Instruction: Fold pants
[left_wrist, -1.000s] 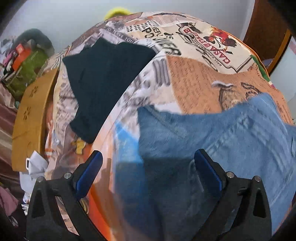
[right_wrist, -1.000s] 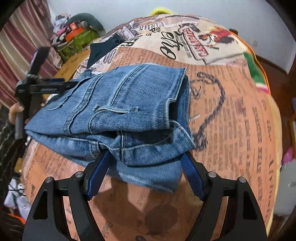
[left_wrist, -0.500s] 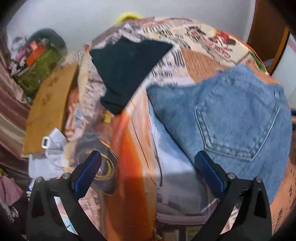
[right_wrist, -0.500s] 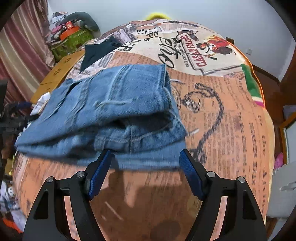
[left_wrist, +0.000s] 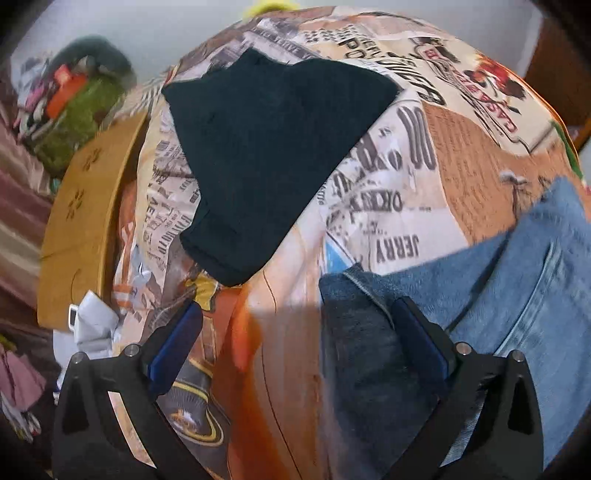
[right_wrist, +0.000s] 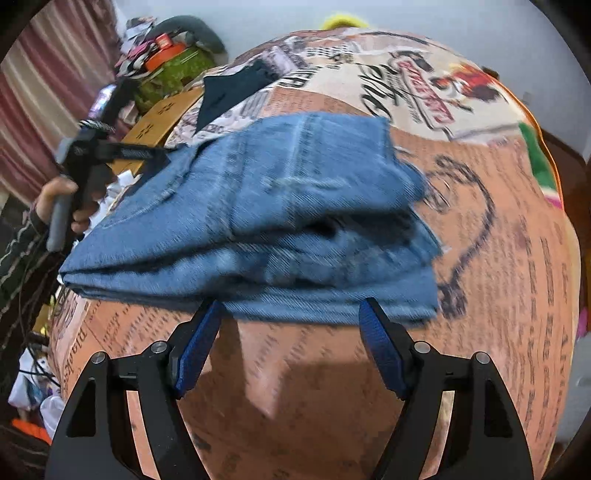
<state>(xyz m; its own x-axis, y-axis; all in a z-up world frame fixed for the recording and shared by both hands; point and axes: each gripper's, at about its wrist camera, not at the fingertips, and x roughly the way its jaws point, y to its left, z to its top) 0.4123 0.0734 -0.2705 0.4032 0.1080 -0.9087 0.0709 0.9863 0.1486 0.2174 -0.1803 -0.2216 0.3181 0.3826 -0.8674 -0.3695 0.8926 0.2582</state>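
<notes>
In the left wrist view, the left tongs stand wide with nothing between them, over the printed bedspread of a bed; the folded blue jeans lie at the right, one dark corner of denim reaching just inside the right finger, while a dark folded garment rests farther up the bed, apart from the jeans. In the right wrist view, the right tongs are also wide and empty, their blue pads just short of the near edge of the jeans, which sit as a thick stacked bundle on the bedspread (the picture is blurred, so the layers cannot be counted). The fold itself looks nearly complete; the step in hand seems to be tidying or squaring the bundle. The next move probably calls for pressing down the uneven top layers, or gripping both ends to shift the bundle.
</notes>
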